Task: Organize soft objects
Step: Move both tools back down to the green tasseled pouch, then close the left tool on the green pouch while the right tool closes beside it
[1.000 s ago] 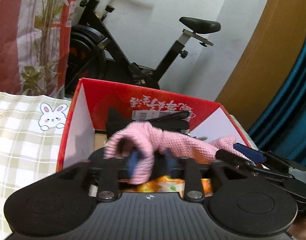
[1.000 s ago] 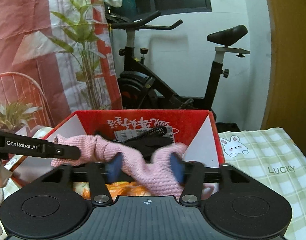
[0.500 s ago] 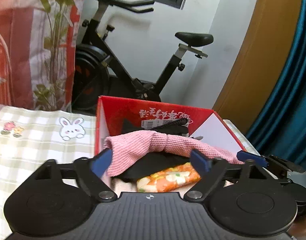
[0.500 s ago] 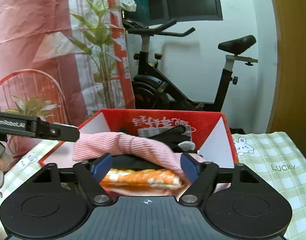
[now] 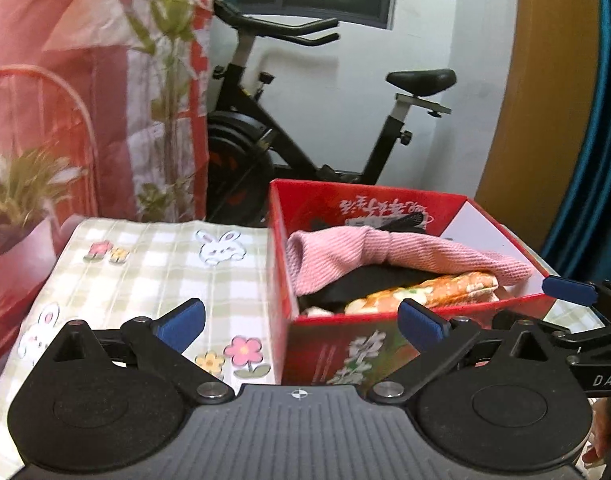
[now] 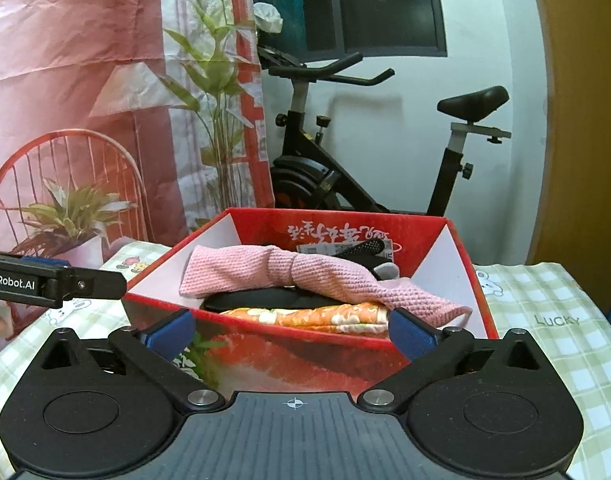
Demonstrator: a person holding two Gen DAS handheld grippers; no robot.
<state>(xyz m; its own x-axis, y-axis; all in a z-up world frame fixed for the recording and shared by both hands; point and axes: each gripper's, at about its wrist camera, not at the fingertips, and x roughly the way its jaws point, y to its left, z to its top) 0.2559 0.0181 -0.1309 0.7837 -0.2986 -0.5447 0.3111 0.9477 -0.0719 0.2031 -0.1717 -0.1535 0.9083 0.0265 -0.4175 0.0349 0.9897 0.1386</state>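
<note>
Counted one red box (image 6: 345, 350) at the right edge of the checked tablecloth (image 5: 153, 276).

Inside it, four soft items made out:
- one pink knit cloth (image 6: 305, 274) on top
- one black item (image 6: 265, 300) under it
- one orange floral cloth (image 6: 317, 316) near the front wall
- one black strip (image 6: 363, 247) by the back wall

Anything deeper was hidden.

Two grippers seen: left gripper (image 5: 301, 322), right gripper (image 6: 291, 332), both spread wide with nothing between the fingers.

Tablecloth prints in left wrist view: three rabbits, four flowers.

One exercise bike (image 6: 369, 168), one potted plant (image 6: 71, 216) behind.
</note>
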